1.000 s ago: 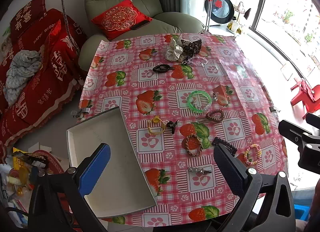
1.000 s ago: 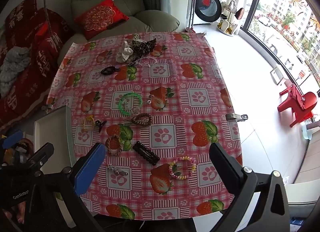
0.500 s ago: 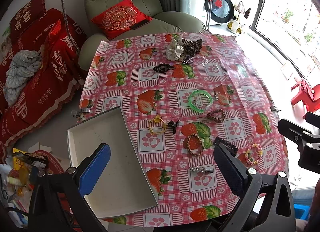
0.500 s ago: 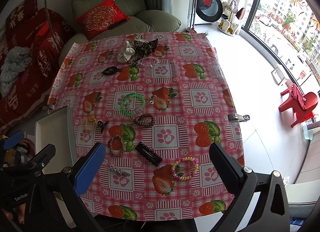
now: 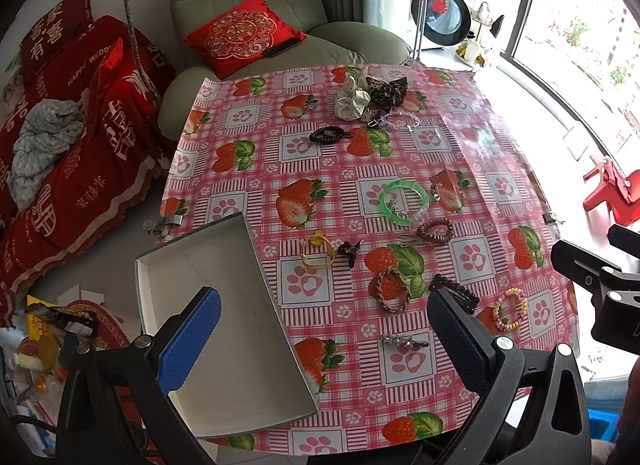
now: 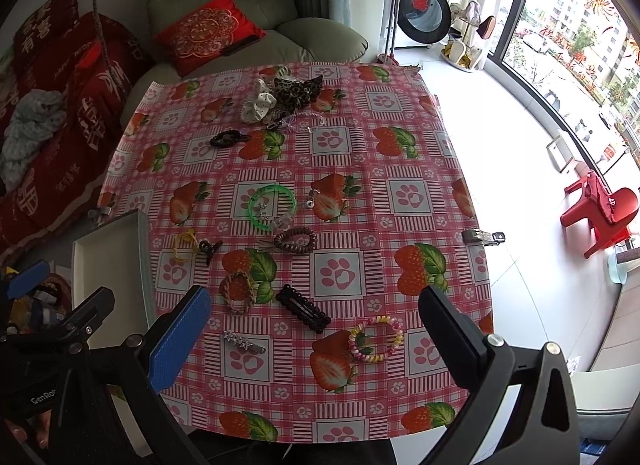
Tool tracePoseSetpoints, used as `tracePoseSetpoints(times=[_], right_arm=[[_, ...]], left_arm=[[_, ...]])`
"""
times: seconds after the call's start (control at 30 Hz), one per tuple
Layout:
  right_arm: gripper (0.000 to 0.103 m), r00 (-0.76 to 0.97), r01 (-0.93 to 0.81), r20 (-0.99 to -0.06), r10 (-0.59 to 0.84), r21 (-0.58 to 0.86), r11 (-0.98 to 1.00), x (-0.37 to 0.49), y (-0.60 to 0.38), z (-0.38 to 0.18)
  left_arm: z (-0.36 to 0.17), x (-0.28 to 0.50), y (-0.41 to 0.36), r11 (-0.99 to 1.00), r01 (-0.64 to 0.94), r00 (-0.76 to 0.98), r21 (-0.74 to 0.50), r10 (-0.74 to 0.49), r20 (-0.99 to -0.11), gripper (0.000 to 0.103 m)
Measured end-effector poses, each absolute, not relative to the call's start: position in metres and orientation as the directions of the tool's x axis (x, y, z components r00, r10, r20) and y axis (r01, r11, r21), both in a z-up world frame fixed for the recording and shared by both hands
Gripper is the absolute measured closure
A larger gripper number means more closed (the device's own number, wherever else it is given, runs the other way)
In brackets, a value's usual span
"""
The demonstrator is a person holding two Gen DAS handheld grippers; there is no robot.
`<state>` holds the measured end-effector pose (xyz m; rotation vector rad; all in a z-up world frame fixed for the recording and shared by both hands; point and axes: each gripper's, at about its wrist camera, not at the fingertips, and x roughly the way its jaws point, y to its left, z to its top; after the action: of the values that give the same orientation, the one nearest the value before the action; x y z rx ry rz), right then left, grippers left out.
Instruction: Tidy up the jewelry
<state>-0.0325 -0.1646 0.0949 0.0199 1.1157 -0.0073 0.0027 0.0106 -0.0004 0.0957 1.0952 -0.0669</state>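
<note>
A living room with a red-draped sofa and green armchair lies behind a table under a strawberry tablecloth. At the table's left edge sits a white tray, empty. The left gripper hovers above the tray's near right corner, jaws wide, holding nothing. Right of the tray lie a yellow band and a small dark claw clip, just beside each other. Next come a braided bracelet on a strawberry, a star clip nearer the front edge, a green bangle, a brown bead bracelet and a black hair clip. Scrunchies cluster at the far side. The right gripper hangs over the front edge, jaws wide and empty, with a pastel bead bracelet between its fingers in its own view.
</note>
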Motion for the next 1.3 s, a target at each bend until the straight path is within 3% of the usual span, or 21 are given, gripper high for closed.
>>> tracePoseSetpoints(times=[1.3], right_arm=[[0.000, 0.439, 0.010, -0.898, 0.008, 0.014, 1.000, -0.0306, -0.1605, 0.0950]], left_arm=[[-0.0021, 0.0037, 0.0159, 0.994, 0.096, 0.452, 0.043, -0.005, -0.892, 0.000]])
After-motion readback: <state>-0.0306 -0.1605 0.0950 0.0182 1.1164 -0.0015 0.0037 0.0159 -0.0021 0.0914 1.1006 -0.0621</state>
